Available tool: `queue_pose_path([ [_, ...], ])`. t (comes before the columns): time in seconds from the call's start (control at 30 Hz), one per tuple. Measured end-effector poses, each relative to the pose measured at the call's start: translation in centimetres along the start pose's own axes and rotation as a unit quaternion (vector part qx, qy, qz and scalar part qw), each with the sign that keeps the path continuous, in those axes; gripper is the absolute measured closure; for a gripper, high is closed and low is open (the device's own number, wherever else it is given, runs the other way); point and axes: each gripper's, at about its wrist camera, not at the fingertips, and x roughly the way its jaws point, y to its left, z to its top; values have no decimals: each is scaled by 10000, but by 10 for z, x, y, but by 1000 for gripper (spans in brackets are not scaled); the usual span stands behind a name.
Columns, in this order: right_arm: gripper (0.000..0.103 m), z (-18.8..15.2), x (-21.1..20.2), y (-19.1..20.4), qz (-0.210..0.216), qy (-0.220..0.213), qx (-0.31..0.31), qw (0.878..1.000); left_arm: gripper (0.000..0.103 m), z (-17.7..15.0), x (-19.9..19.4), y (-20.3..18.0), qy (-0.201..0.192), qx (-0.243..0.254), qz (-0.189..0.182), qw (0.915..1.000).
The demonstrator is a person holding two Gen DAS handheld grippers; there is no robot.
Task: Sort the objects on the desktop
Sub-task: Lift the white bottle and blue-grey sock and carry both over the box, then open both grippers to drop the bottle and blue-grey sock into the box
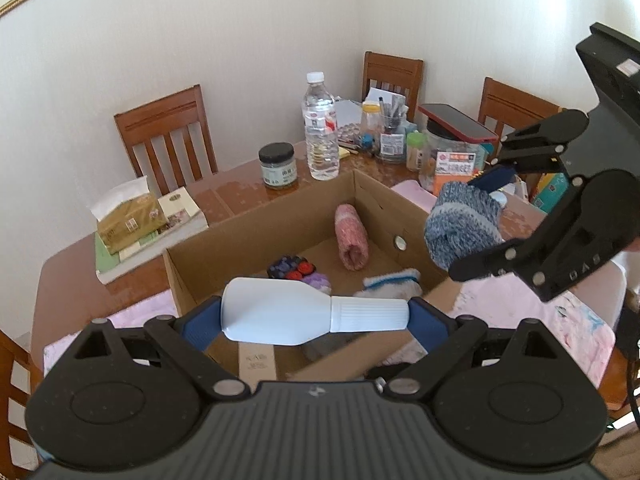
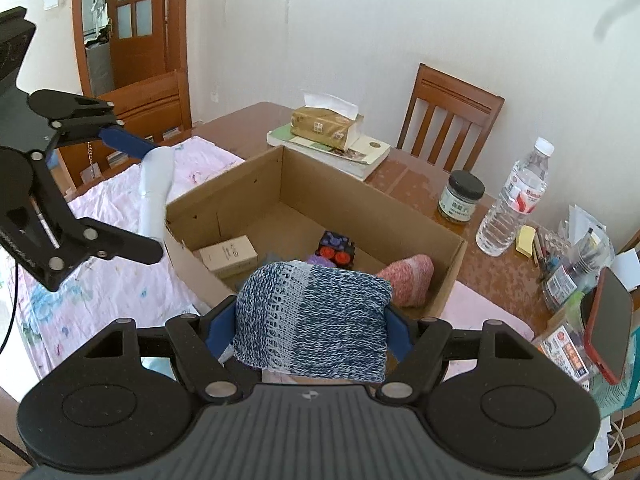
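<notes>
White walls and wooden chairs (image 1: 168, 136) surround a brown counter (image 1: 68, 280) partly covered by a pale pink cloth (image 2: 100, 208). At its centre stands an open cardboard box (image 1: 256, 220). Left gripper (image 1: 316, 318): fingers closed end to end on a white plastic bottle (image 1: 280, 312), held horizontally over the near wall of the box; the bottle has a smooth rounded body and a long ribbed cap pointing right. In the right wrist view the same bottle (image 2: 156, 184) hangs beside the box's left wall. Right gripper (image 2: 310, 330): fingers closed on a rolled knit sock (image 2: 312, 320), mottled dark blue and white with a paler band, held above the near edge of the box; in the left wrist view the sock (image 1: 464, 228) is above the box's right wall. Box contents: a pink knit roll (image 1: 352, 240), a dark toy with red discs (image 2: 336, 248), a purple item (image 1: 318, 280) beside it, a grey-and-blue sock (image 1: 394, 286) and a small tan carton (image 2: 230, 256). Behind the box: a tissue pack (image 1: 128, 224) on stacked books, a dark-lidded jar (image 1: 278, 166), a clear water bottle (image 1: 320, 128), and a clutter of containers topped by a red-cased phone (image 1: 458, 122).
</notes>
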Motion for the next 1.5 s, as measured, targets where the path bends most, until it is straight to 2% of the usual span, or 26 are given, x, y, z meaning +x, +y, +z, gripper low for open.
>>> queue_pose_path([
  [0.3,25,18,15,-1,-29,8,-68,10000,7,18,18,11,-53,-53,219,9997],
  [0.5,25,25,29,-11,-13,40,211,9998,7,27,39,11,96,-13,419,9991],
  [0.87,25,36,55,-21,-108,276,327,9990,7,39,68,24,403,-60,408,9983],
  [1.4,24,45,84,-25,-132,476,422,9979,7,50,103,45,473,-300,385,9977],
  [1.5,14,47,86,-23,-268,497,369,9977,7,50,108,49,452,-399,355,9976],
])
